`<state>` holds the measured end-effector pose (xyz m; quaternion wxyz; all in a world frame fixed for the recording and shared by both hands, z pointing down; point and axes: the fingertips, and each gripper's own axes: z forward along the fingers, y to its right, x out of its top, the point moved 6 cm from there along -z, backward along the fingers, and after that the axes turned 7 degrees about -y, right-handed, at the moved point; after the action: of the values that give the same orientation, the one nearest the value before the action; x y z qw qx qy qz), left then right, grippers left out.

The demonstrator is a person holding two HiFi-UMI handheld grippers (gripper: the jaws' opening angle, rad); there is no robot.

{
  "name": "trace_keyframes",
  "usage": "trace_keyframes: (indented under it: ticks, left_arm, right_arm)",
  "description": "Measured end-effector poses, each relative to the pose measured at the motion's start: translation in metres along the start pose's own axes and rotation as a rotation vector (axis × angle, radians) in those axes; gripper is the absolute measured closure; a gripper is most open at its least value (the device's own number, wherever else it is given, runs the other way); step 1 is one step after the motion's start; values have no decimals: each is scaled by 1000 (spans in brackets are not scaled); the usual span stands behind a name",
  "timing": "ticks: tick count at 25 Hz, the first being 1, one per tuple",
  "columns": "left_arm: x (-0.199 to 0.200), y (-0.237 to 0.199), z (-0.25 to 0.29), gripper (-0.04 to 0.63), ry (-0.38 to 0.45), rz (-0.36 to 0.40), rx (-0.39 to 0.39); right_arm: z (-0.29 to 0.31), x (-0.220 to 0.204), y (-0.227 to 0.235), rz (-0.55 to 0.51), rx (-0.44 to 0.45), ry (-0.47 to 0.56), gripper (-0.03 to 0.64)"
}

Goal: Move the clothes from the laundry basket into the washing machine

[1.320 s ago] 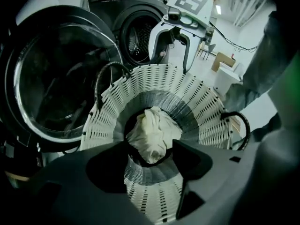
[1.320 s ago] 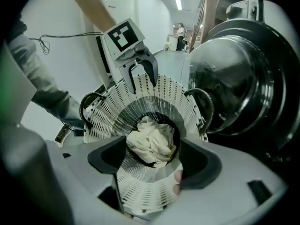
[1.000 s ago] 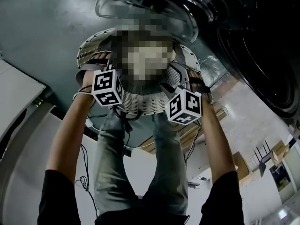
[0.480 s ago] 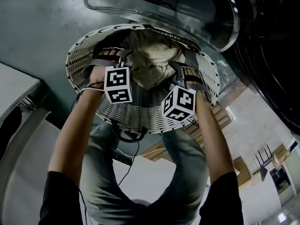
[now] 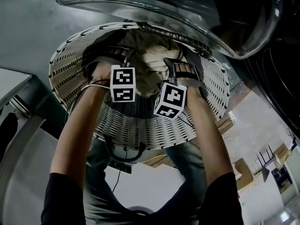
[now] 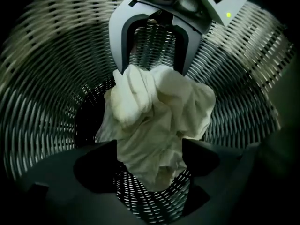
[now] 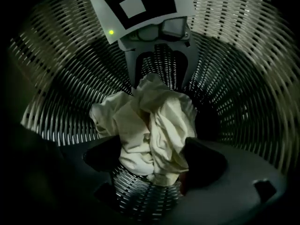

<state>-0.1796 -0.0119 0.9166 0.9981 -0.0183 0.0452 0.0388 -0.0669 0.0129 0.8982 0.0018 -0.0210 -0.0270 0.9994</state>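
A laundry corner of a storeroom-like room: a dark front-loading washing machine (image 5: 281,74) with a round clear-glass door (image 5: 140,3), a white woven plastic laundry basket (image 5: 61,64), and brown cardboard boxes (image 5: 242,167) behind.

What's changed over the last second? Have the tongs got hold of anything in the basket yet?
Both the left tongs and the right tongs have sunk deeper into the white woven laundry basket, and their jaws have just been opening. Each now straddles the crumpled cream cloth without pinching it. Nothing was gripped or let go, and the cloth stays heaped in the basket.
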Motion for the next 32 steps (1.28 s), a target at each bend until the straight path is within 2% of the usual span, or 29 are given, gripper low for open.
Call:
trace_keyframes:
  ticks: [3,10,18,22,24,27,32]
  left_arm:
    - [-1,0,16,161,-27,36,-7]
    - [-6,-1,59,156,-45,23,-57]
    - [0,1,81,167,-39,5,-77]
    - [2,8,76,377,-40,2,-101]
    - [1,8,66,475,-15,-31,-101]
    - [-3,2,42,508,3,-74,-97]
    - [-4,-6,-11,512,26,-134,-77]
  right_arm:
    - [15,-9,2,0,13,-37,163]
    - [49,-17,2,21,76,-86,170]
    - [68,-16,0,63,108,-123,264]
    - [64,-16,2,105,80,-130,393]
    - [57,-14,3,131,69,-123,428]
    - [39,-11,9,173,47,-104,466]
    - [-7,-11,17,230,11,-70,487]
